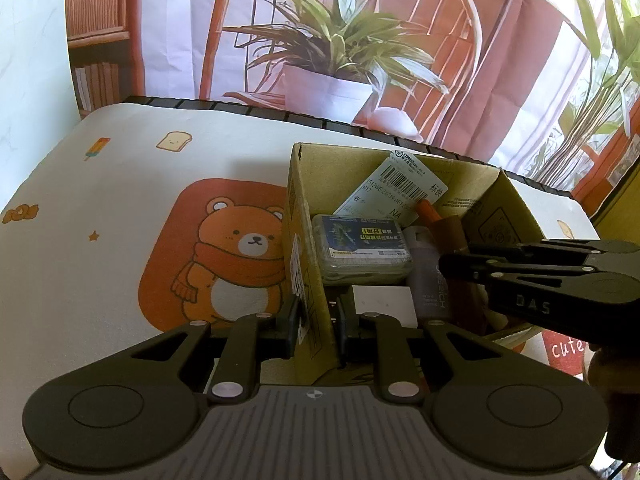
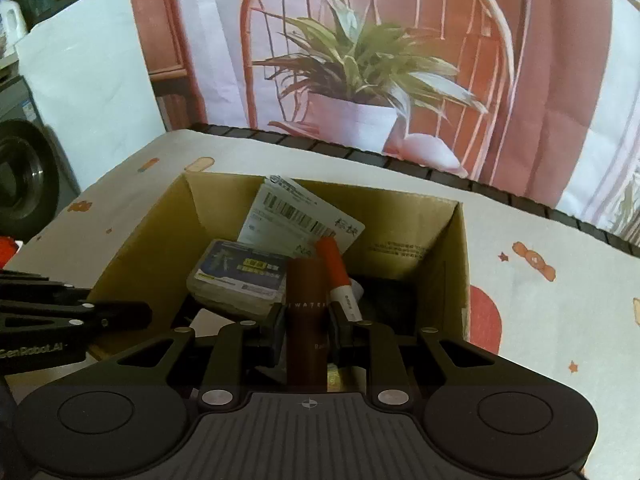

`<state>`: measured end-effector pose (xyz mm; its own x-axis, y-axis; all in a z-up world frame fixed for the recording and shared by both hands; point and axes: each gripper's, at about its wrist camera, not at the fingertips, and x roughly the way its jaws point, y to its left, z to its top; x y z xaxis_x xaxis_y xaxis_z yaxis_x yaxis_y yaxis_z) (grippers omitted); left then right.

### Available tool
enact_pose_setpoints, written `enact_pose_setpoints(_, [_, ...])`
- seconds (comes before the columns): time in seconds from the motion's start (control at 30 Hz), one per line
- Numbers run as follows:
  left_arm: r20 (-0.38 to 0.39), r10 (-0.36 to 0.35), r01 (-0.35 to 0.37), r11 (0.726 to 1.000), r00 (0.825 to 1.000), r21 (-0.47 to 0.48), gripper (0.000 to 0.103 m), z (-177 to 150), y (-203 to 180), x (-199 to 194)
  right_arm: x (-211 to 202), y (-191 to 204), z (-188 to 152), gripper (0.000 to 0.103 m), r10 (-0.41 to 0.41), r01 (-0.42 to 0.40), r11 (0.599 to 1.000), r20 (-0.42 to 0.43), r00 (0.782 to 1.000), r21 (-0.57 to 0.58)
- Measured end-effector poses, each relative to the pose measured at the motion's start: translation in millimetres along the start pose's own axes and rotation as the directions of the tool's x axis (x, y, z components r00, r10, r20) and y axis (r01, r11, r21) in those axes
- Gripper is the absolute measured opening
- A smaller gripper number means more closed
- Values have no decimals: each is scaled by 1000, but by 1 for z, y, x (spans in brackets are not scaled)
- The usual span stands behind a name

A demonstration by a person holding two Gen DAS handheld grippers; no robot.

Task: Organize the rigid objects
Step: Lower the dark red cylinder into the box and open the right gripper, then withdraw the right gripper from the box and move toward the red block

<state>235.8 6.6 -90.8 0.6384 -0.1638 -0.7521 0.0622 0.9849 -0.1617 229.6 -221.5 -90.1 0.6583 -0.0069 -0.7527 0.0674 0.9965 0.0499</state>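
Observation:
An open cardboard box (image 1: pixel 304 208) (image 2: pixel 136 256) stands on the bear-print cloth. My left gripper (image 1: pixel 318 326) is shut on the box's near left wall, one finger inside and one outside. My right gripper (image 2: pixel 306 326) is shut on a dark brown tube (image 2: pixel 306 300) and holds it over the box interior; the tube also shows in the left wrist view (image 1: pixel 452 232). Inside lie a clear plastic case with a blue label (image 1: pixel 362 250) (image 2: pixel 240 276), an orange-capped marker (image 2: pixel 334 266) (image 1: pixel 428 210), a grey bottle (image 1: pixel 430 276), a white card (image 1: pixel 386 300) and a shipping label (image 1: pixel 404 190) (image 2: pixel 296 216).
The cloth (image 1: pixel 100 220) (image 2: pixel 540 300) covers a table with a dark far edge (image 1: pixel 240 110). A printed backdrop with a potted plant and chair (image 1: pixel 332 48) hangs behind. A dark appliance (image 2: pixel 24 176) stands at the far left in the right wrist view.

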Motion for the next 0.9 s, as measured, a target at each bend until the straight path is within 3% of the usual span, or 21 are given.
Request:
enact_pose_setpoints(0.5, [0,2,-2,1000,1000,2,21,0,0,0,4,-1,-5,24,-19,19,999,21,1000,27])
enact_pose_setpoints(0.7, [0,2,-2,1000,1000,3,21,0,0,0,-12,0,-9,40,-22,19,999,81,997,41])
enact_pose_setpoints(0.77, [0,2,-2,1000,1000,3,21,0,0,0,-23,2,-11,56,-27,22,999,121,992,45])
enact_pose_setpoints(0.9, [0,2,-2,1000,1000,3,21,0,0,0,-50,6,-18,73,-71,61,997,219,973,55])
